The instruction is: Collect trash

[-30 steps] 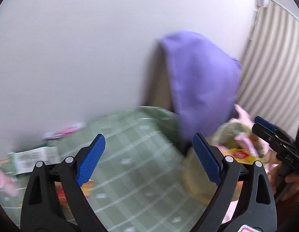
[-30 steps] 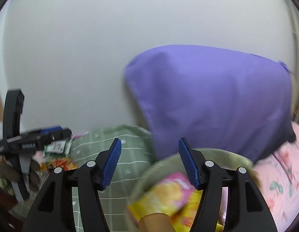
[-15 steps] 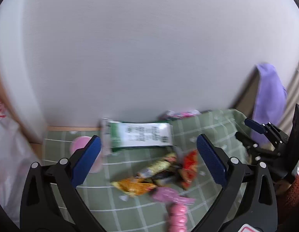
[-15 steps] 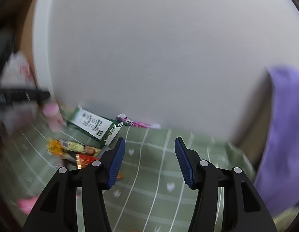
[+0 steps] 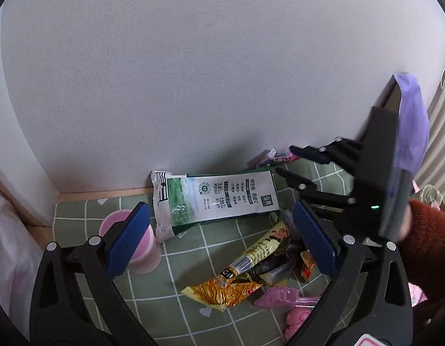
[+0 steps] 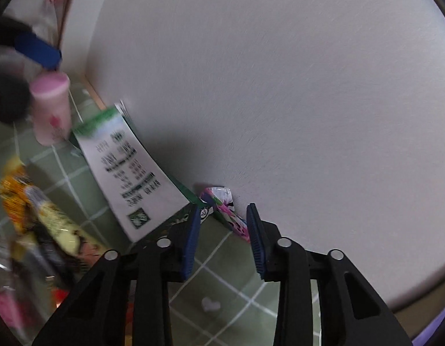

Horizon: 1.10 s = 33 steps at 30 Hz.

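Trash lies on a green checked cloth (image 5: 176, 262) by a white wall. A green and white milk pouch (image 5: 219, 199) lies at the wall; it also shows in the right wrist view (image 6: 130, 170). A pink cup (image 5: 144, 248) stands at its left. Yellow and dark snack wrappers (image 5: 245, 271) and a pink wrapper (image 5: 283, 302) lie in front. My left gripper (image 5: 219, 245) is open and empty above them. My right gripper (image 6: 222, 239) is open, its jaws on either side of a small pink patterned wrapper (image 6: 222, 207) at the wall. It also shows in the left wrist view (image 5: 294, 164).
A purple cloth (image 5: 409, 127) hangs over a chair back at the right. A white plastic bag (image 5: 9, 248) sits at the far left. A wooden strip (image 5: 107, 194) runs along the foot of the wall. The pink cup shows in the right wrist view (image 6: 51, 106).
Both grippers have swung left from the purple cloth and the basket to the trash by the wall. The right gripper has come down close to the small pink wrapper.
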Motion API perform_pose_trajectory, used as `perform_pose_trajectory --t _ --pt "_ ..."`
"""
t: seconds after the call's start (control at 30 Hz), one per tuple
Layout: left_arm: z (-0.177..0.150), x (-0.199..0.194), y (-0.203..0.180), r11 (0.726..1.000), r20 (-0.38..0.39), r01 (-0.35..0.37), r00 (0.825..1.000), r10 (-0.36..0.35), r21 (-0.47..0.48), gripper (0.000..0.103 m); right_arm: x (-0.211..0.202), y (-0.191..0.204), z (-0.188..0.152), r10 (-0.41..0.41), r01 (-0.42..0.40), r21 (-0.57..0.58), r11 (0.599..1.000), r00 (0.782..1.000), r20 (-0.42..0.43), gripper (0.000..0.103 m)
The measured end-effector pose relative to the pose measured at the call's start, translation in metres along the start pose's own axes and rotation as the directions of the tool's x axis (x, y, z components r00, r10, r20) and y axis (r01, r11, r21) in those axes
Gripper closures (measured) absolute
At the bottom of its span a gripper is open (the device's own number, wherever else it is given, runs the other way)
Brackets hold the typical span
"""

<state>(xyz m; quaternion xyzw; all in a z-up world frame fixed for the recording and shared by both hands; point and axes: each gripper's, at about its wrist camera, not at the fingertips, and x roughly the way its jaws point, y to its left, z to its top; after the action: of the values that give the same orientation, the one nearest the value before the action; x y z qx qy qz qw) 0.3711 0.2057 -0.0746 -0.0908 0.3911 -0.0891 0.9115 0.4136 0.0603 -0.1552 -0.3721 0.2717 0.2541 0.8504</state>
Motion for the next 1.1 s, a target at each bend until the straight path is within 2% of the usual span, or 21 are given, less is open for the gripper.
perform_pose_trajectory --t 0.17,0.37,0.47,0.63,0.77,0.87,1.0,1.1 --pt "0.002 0.006 -0.001 1.000 -0.005 -0.010 1.000 0.010 -0.001 0.009 0.008 -0.014 -0.006 0.031 -0.030 0.052 0.998 0.999 -0.010 0.098" --pt "0.003 0.011 -0.014 0.999 -0.016 -0.014 1.000 0.014 0.030 0.009 -0.050 -0.052 -0.002 0.007 -0.033 0.246 0.969 0.994 0.105 0.099" --pt "0.003 0.012 -0.018 0.999 -0.023 0.020 1.000 -0.019 0.030 0.009 -0.086 -0.074 -0.006 -0.010 -0.045 0.363 0.931 0.989 0.146 0.099" --pt "0.013 0.027 -0.024 0.992 -0.050 0.109 0.993 -0.106 0.056 0.009 -0.134 -0.098 -0.034 0.005 -0.098 0.497 0.862 0.983 0.185 0.099" --pt "0.029 0.055 -0.026 0.986 -0.086 0.135 0.988 -0.127 0.099 0.009 -0.153 -0.099 -0.061 0.044 -0.127 0.559 0.819 0.986 0.159 0.099" --pt "0.037 0.083 -0.027 0.982 -0.145 0.124 0.984 -0.103 0.142 0.009 -0.157 -0.095 -0.086 0.133 -0.187 0.630 0.754 0.982 0.132 0.099" --pt "0.036 0.109 -0.032 0.973 -0.205 0.116 0.976 -0.074 0.200 0.009 -0.146 -0.078 -0.119 0.203 -0.184 0.674 0.716 0.978 0.051 0.099" --pt "0.036 0.117 -0.034 0.971 -0.226 0.105 0.973 -0.056 0.213 0.009 -0.132 -0.071 -0.141 0.257 -0.185 0.711 0.678 0.966 0.005 0.099"
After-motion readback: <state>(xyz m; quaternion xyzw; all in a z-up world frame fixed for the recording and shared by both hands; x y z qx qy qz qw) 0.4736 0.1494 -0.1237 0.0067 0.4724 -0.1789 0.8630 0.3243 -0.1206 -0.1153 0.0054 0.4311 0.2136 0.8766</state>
